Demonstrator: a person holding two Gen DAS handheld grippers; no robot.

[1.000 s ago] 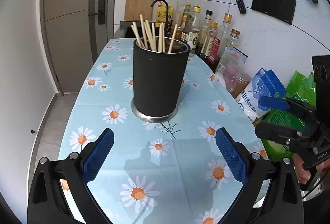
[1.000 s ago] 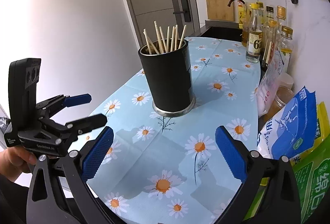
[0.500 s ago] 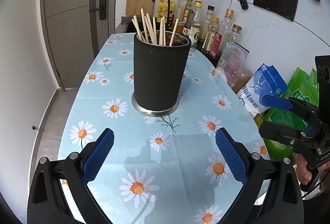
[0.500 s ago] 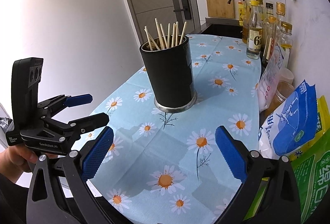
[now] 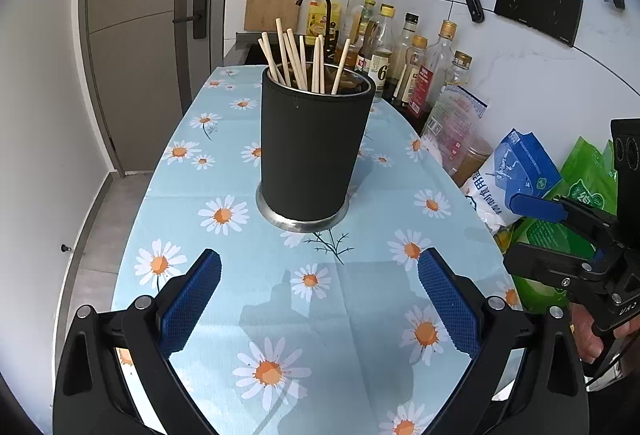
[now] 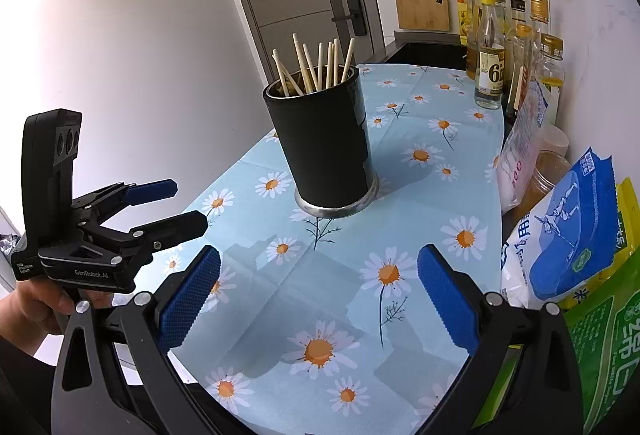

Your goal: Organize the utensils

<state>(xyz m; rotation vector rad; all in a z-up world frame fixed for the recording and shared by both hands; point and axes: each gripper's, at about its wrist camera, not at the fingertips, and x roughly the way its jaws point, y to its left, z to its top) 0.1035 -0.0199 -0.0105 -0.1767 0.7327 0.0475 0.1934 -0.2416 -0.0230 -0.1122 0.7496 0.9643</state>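
My left gripper [image 5: 319, 301] hovers over the daisy-print tablecloth [image 5: 280, 315], its blue-padded jaws spread wide and holding nothing. My right gripper [image 6: 318, 299] hangs just as wide and empty above the same cloth, near the bags at the wall. The black utensil holder [image 5: 316, 147] stands upright on its metal base at the middle of the counter, ahead of both claws and well apart from them, with a bundle of wooden chopsticks [image 5: 304, 63] leaning inside it, tips up. Oil and sauce bottles [image 5: 404, 63] line the tiled wall beyond; a blue bag [image 6: 568, 235] sits to my right.
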